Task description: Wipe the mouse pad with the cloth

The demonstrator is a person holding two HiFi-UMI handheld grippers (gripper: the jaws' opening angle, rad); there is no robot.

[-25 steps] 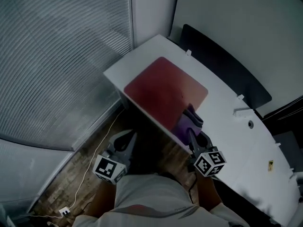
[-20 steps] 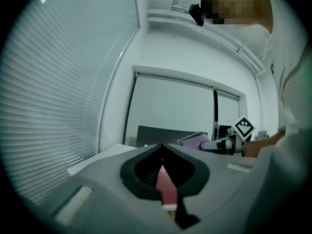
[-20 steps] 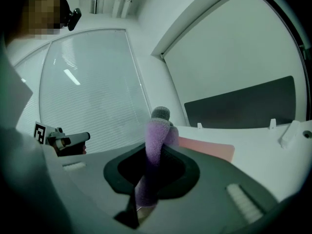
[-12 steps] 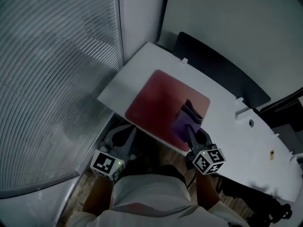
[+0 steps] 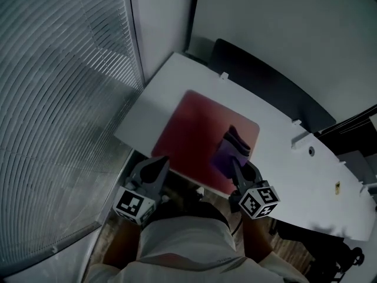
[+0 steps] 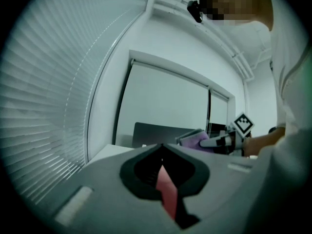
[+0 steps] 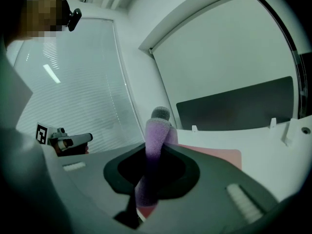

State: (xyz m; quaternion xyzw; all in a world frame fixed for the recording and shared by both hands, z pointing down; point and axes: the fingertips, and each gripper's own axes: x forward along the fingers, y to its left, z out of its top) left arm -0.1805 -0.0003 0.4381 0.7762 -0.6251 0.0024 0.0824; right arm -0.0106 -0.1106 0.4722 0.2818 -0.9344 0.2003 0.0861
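**Colleague:** Where is the cloth at this moment?

**Me:** My right tongs (image 5: 235,161) are closed on the purple cloth (image 5: 227,150). It is folded between the jaws and sticks up past their tips. It lies on the red mouse pad (image 5: 193,127), near the pad's right front corner.

**Colleague:** Did it move since one second ago?

**Me:** A little. Before, the cloth was at the very front edge of the pad; now it sits more inside it.

**Colleague:** And your other hand?

**Me:** The left tongs (image 5: 159,161) hold nothing and the jaws are together at the tips. One second ago they hung lower, over the floor. Now their tips are just beside the front edge of the white worktop (image 5: 283,158).
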